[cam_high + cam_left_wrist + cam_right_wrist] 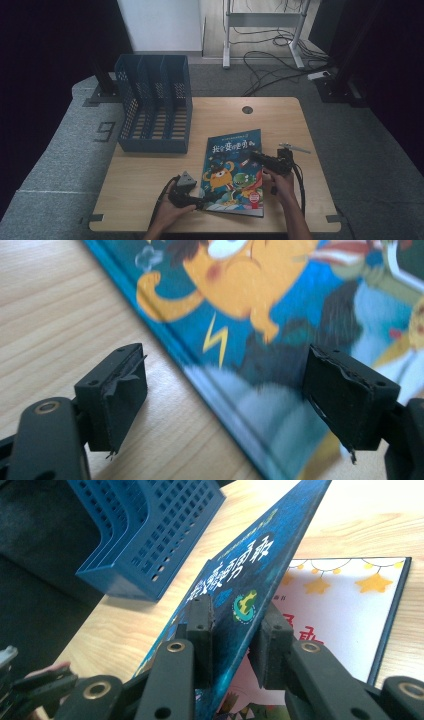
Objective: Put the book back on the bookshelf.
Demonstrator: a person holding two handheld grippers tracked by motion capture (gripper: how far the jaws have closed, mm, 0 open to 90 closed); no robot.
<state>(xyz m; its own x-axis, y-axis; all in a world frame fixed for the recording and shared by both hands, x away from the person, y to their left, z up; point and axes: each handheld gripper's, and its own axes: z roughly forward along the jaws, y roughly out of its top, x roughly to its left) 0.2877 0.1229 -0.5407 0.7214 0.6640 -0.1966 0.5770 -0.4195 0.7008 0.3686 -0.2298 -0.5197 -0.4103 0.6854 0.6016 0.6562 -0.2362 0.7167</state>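
Observation:
A picture book (232,170) with a blue cartoon cover lies near the front of the wooden table (150,170). My right gripper (260,157) is at the book's right edge. In the right gripper view it (235,615) is shut on the front cover (250,565), which stands tilted up off the white first page (345,610). My left gripper (200,202) sits at the book's lower left corner. In the left gripper view it (225,395) is open, one jaw over bare table (60,315) and the other over the cover (280,300), gripping nothing.
A blue perforated file rack (155,110) with several slots stands at the table's back left, also seen as a blue rack (150,535) beyond the lifted cover. A round cable hole (247,109) is at the back centre. Cables lie on the floor behind.

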